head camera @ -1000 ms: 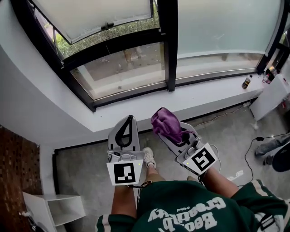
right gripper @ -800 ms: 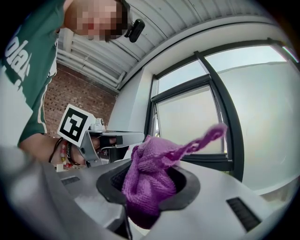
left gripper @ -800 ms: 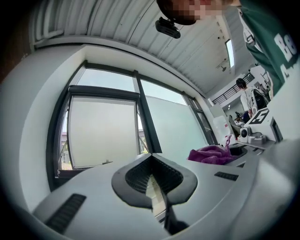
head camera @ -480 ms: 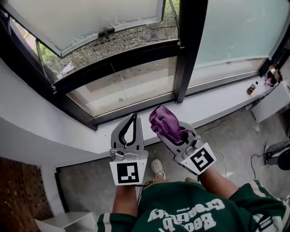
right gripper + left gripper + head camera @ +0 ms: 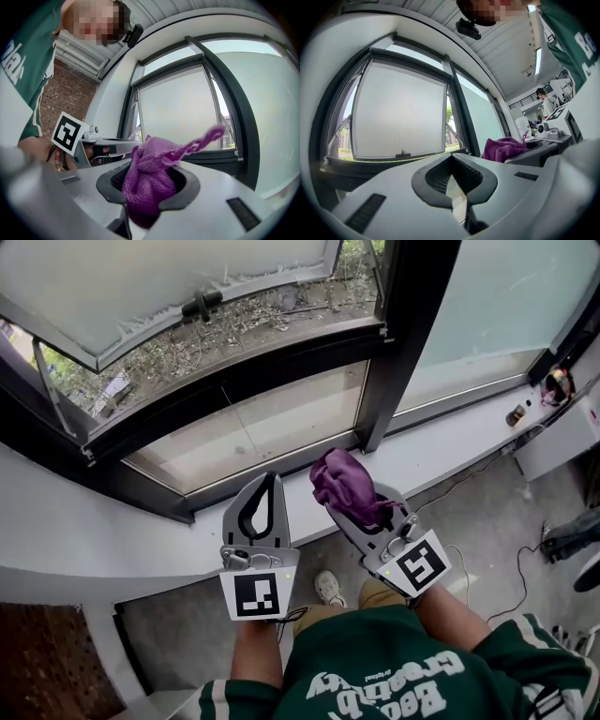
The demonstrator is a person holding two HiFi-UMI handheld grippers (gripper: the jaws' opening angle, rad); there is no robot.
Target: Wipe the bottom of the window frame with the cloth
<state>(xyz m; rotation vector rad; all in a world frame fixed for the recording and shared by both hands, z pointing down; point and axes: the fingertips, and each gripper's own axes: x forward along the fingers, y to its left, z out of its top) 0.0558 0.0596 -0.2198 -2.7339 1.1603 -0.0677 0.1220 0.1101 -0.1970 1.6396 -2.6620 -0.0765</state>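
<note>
From the head view, we hold the right gripper point(image 5: 349, 505) clamped on a bunched purple knitted cloth point(image 5: 339, 486). The wad sits above the white sill point(image 5: 112, 540), near its inner edge and short of the dark metal window frame point(image 5: 211, 498). The left gripper point(image 5: 270, 486) hangs just beside it, its tips meeting with nothing between them. It also points at the frame's bottom rail without touching it.

In the left gripper view, we see the jaws pressed together at the tip and empty. The purple cloth shows off to the right, and the frame's lower rail runs across behind the jaws, apart from them.

In the right gripper view, the cloth fills the gap between the jaws. A loose tail sticks up and to the right, and the frame stands beyond it, not yet reached.

We judge the wiping has not begun: this is the approach, with the cloth carried toward the rail. The next move calls for us to reach forward and down until the wad presses on the bottom rail. We then need to drag it along the rail's length with steady contact. The grip has to stay firm so the cloth does not pull free against the frame's edge.
</note>
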